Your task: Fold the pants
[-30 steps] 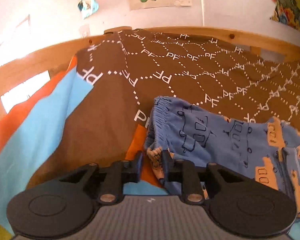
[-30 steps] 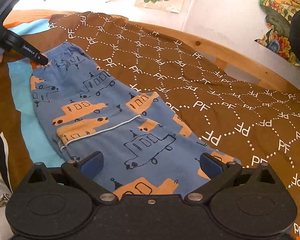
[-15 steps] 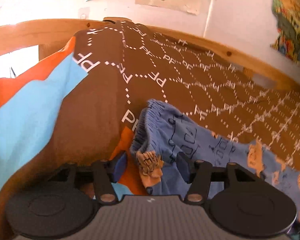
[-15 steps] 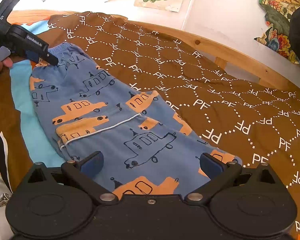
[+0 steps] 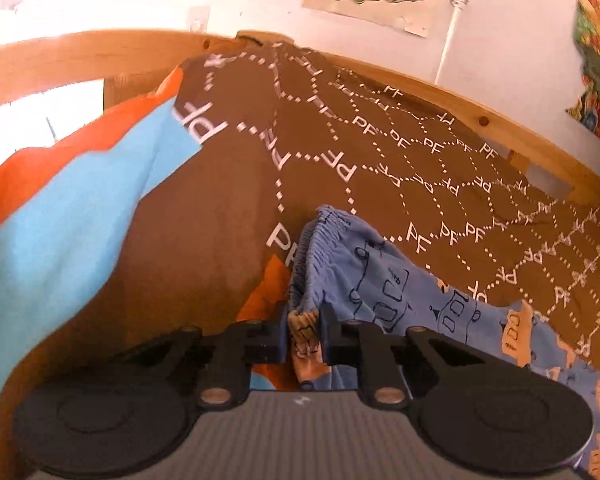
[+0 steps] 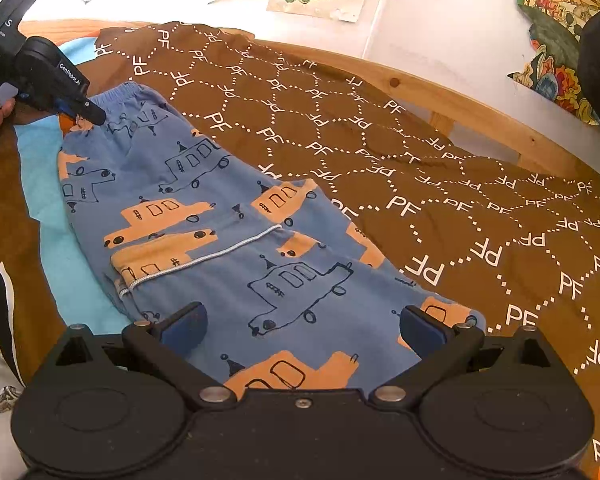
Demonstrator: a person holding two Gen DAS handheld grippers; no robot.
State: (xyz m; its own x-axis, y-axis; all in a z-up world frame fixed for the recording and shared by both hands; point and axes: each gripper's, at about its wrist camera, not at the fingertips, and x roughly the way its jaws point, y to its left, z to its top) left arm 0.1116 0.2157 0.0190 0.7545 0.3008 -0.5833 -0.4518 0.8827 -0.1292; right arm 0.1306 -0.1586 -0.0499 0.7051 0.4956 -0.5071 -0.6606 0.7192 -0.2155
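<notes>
Nearest, the right gripper (image 6: 302,326) hovers with its jaws spread wide over the leg end of the blue pants (image 6: 228,232). The pants lie flat on the brown bedspread (image 6: 440,184), long axis running toward eleven o'clock. At the far waistband, the left gripper (image 5: 304,338) has just been closing and pinches the fabric.

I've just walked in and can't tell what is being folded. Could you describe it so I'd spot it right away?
Look at the wooden-framed bed covered by a brown blanket with white "PF" lettering. Lying flat on it are small blue cotton pants. Their orange and outlined car prints and gathered elastic waistband set them apart.
</notes>
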